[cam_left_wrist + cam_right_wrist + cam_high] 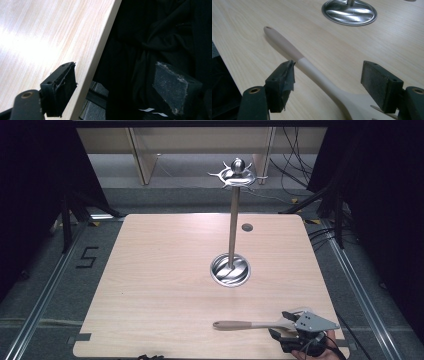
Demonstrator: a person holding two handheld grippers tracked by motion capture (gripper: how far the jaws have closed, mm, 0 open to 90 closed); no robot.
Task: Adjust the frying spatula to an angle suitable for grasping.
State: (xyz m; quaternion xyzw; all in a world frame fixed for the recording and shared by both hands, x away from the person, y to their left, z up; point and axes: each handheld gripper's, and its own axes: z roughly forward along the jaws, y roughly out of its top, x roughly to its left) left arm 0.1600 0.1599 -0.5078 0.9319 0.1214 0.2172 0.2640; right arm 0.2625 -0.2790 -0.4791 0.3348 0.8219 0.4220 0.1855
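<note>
A wooden slotted spatula [240, 325] lies flat on the table near the front right, its handle pointing left. My right gripper [281, 324] sits over the spatula's wide end, held by a hand at the table's front edge. In the right gripper view the spatula [312, 70] runs between the jaws, which stand open on either side of its neck without touching it; right gripper [329, 67]. My left gripper [113, 75] is open and empty, straddling the table's edge [100, 50] with dark cloth beyond it.
A metal utensil stand rises from a round shiny base [230, 269] at the table's middle right; its thin pole [233, 220] ends in a ring of hooks [238, 174]. The base [349, 12] lies ahead of the right gripper. A small grommet [246, 227] sits behind it.
</note>
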